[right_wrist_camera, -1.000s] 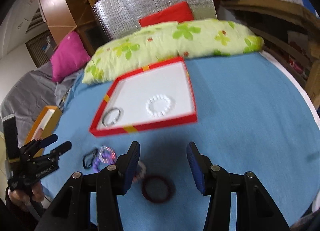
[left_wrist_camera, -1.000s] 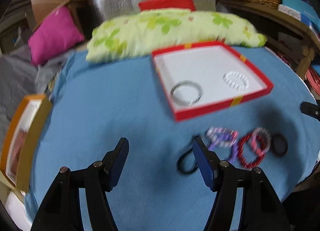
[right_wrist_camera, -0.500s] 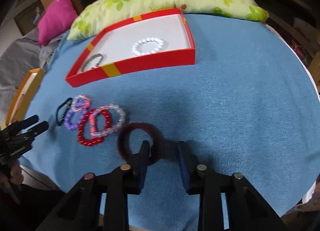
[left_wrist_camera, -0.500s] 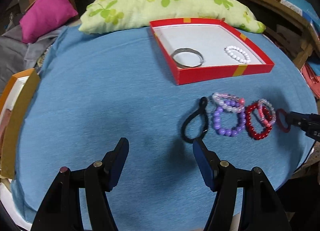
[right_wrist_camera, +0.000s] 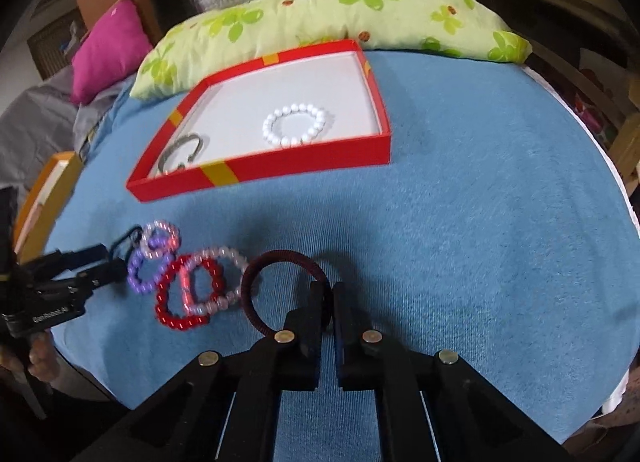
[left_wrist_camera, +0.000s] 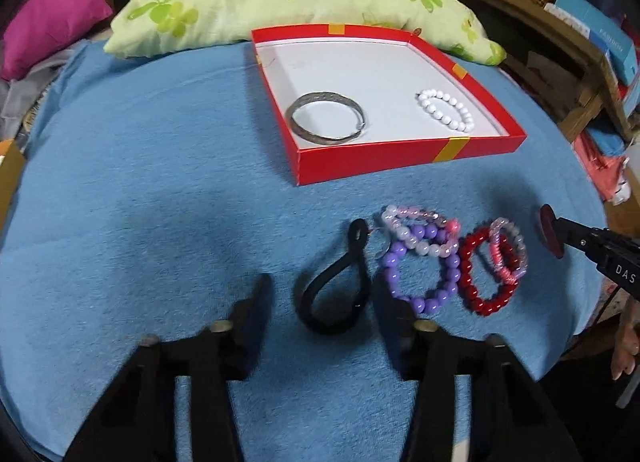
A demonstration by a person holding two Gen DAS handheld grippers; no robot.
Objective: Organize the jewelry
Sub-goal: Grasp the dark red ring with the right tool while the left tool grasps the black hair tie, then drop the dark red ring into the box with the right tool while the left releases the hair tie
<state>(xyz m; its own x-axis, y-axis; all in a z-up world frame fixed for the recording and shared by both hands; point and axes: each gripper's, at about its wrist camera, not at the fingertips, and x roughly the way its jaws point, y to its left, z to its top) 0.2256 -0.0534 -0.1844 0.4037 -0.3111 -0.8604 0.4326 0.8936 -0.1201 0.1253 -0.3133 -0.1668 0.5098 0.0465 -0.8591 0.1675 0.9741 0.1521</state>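
Right claw [right_wrist_camera: 329, 294] clenched on the near rim of the dark red ring bracelet [right_wrist_camera: 280, 262], which lies on the blue cloth [right_wrist_camera: 460, 222]. Left claw [left_wrist_camera: 320, 294] released, jaws just closing in, straddling the black hair tie [left_wrist_camera: 334, 294] without pressing it. Purple [left_wrist_camera: 420, 270] and red bead bracelets [left_wrist_camera: 480, 274] just beside. Red box [left_wrist_camera: 400, 158] beyond holds a silver bangle [left_wrist_camera: 326, 122] and a white bead bracelet [left_wrist_camera: 446, 108].
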